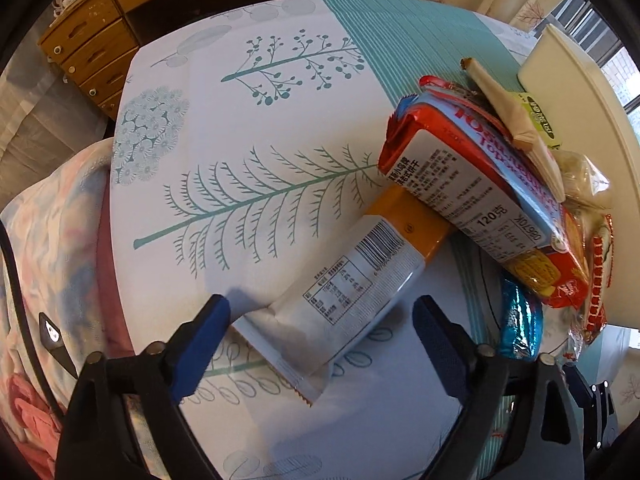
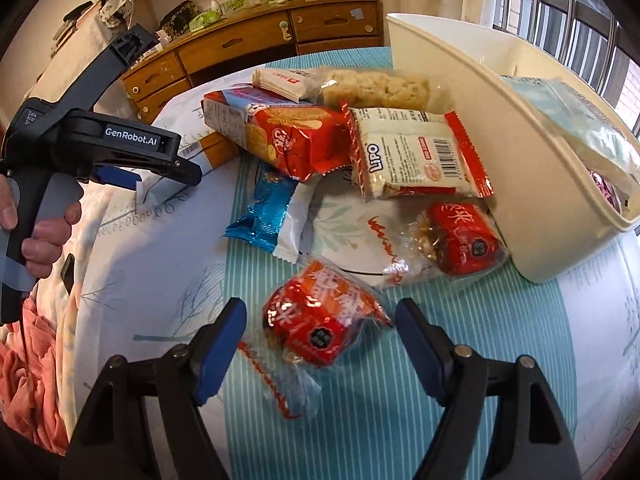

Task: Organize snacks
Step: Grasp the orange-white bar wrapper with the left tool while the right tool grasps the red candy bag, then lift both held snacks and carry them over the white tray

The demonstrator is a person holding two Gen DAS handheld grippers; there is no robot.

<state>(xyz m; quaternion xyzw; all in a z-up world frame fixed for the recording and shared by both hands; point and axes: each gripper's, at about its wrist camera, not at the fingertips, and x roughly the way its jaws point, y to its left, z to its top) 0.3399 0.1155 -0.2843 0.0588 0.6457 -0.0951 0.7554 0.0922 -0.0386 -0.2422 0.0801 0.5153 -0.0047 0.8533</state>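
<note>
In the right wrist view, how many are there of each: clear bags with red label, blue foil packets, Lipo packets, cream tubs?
Clear plastic bags with a red label: 2
Shiny blue foil packets: 1
White-and-red Lipo packets: 1
Cream plastic tubs: 1
Total: 5

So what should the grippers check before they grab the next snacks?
1. Left gripper open: ok, fingers spread either side of the white and orange snack packet.
2. That packet free to lift: not ok, its far end lies under the red biscuit pack.
3. Right gripper open: ok, the red snack in clear wrap sits between its fingers.
4. Red snack clear of neighbours: ok, it lies apart from the pile.
5. Cream tub has room: cannot tell, only packets near its rim show.
</note>
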